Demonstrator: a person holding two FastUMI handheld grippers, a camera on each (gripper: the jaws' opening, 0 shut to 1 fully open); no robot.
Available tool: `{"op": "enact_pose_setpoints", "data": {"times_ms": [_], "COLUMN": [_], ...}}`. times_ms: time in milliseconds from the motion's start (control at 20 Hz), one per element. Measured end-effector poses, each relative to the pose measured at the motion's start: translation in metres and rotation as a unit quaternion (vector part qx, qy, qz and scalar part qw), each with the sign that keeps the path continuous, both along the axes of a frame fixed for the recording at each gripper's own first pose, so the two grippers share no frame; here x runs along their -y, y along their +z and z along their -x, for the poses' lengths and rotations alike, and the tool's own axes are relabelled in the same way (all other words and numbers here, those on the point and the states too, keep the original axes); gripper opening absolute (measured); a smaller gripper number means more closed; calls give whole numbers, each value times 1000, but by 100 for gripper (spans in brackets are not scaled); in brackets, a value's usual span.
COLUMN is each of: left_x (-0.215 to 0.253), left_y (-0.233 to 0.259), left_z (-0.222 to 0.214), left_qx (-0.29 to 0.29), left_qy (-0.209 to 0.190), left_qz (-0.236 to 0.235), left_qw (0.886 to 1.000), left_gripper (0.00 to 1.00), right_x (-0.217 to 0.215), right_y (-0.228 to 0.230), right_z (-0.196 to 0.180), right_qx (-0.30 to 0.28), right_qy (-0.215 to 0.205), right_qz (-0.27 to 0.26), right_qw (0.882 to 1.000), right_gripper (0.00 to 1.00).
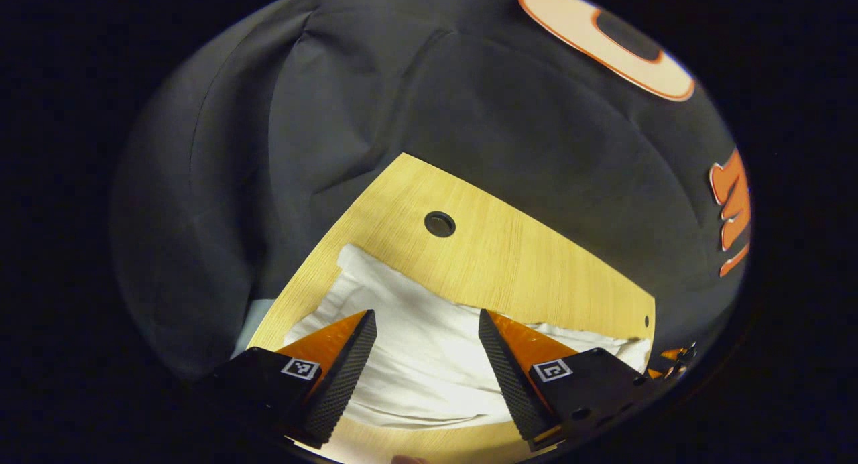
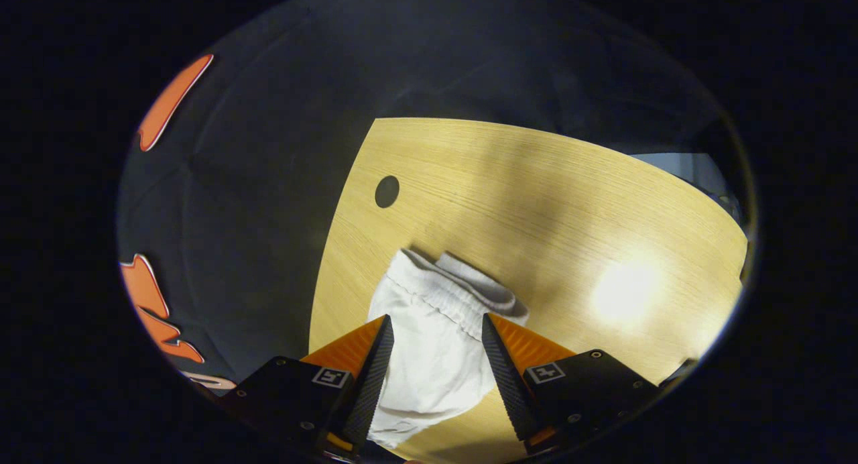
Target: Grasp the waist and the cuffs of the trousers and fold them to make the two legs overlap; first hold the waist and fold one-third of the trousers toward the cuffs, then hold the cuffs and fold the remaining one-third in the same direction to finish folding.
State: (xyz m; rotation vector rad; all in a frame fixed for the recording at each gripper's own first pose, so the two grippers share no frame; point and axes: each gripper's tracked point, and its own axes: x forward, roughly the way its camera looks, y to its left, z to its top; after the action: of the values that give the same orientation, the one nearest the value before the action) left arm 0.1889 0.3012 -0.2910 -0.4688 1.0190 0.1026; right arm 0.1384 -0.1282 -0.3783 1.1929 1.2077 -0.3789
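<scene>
Trousers [image 1: 429,363] lie white and loosely spread on the wooden counter [image 1: 509,263], just short of its round cable hole [image 1: 440,223]. The elastic waist [image 2: 446,286] faces that hole in the right gripper view and looks bunched. Left tool [image 1: 427,360] and right tool [image 2: 436,367] both hang wide open above the cloth, holding nothing. No tidy fold shows, so likely all the folding remains.

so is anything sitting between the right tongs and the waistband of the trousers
Nothing visible. The right tongs are open with the white trousers showing between the fingers, the gathered waistband just ahead. The wooden table around it looks bare.
</scene>
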Motion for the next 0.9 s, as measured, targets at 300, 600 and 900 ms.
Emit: {"op": "enact_pose_setpoints", "data": {"times_ms": [300, 600, 900], "left_x": [30, 59, 80], "left_y": [25, 37, 56], "left_z": [29, 64, 96], "left_qx": [1, 1, 4], "left_qy": [-27, -37, -29], "left_qz": [-17, -21, -22], "left_qw": [999, 999, 999], "left_gripper": [99, 99, 100], "right_x": [-16, -16, -15], "right_y": [-30, -56, -75], "right_z": [32, 18, 12], "right_qx": [-45, -61, -74], "right_qy": [19, -6, -24], "right_qz": [-6, -4, 0], "right_qw": [999, 998, 997], "right_gripper": [80, 81, 78]}}
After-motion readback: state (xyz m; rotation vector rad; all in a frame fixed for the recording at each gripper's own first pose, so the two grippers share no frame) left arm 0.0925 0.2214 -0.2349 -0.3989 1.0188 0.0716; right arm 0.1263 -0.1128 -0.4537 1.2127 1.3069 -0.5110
